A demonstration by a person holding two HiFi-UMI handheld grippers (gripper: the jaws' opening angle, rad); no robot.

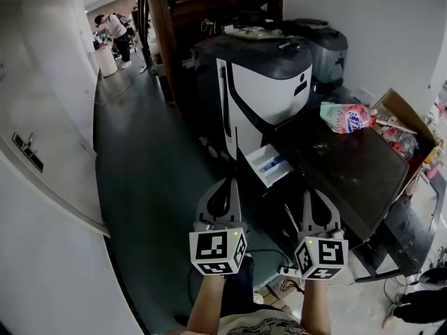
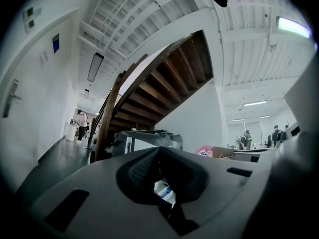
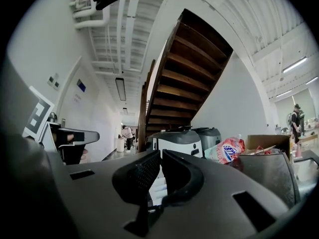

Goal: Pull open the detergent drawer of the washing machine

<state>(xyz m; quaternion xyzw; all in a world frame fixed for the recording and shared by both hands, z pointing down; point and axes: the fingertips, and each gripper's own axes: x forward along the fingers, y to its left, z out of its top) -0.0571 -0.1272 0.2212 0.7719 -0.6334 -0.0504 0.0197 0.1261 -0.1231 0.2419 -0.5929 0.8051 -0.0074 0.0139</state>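
- Closest in, low in the head view: got the left gripper (image 1: 225, 181) clamped fully shut with nothing in it, marker cube facing the camera.
- Right beside it, same deal with the right gripper (image 1: 316, 194): pads together or all but, nothing pinched.
- Just ahead and roughly between the two: detergent drawer (image 1: 269, 165), white with a blue bit inside, sticking out low on the front of the washing machine (image 1: 265, 89).
- Long axis running straight out of the machine toward the grippers, slanting down-right in the head view.
- Honestly can't pick a nearer hand: left tips sit a bit left of the drawer's front end, right tips a bit right, both apart from it, no contact.
- Peeks through under the pads in both gripper views, so reckon both are aimed pretty much at it.
- Looks pulled open as it stands, so probably job done. Any extra tug would mean opening up first, then going forward onto that front end.
- Off to the right: dark table (image 1: 363, 180) with a pink detergent bag (image 1: 346, 117) and a cardboard box (image 1: 405, 121).
- Behind the washer: second machine (image 1: 325, 47), then a wooden staircase (image 1: 164, 33).
- Way down the corridor: a person (image 1: 115, 33), too small to tell much.
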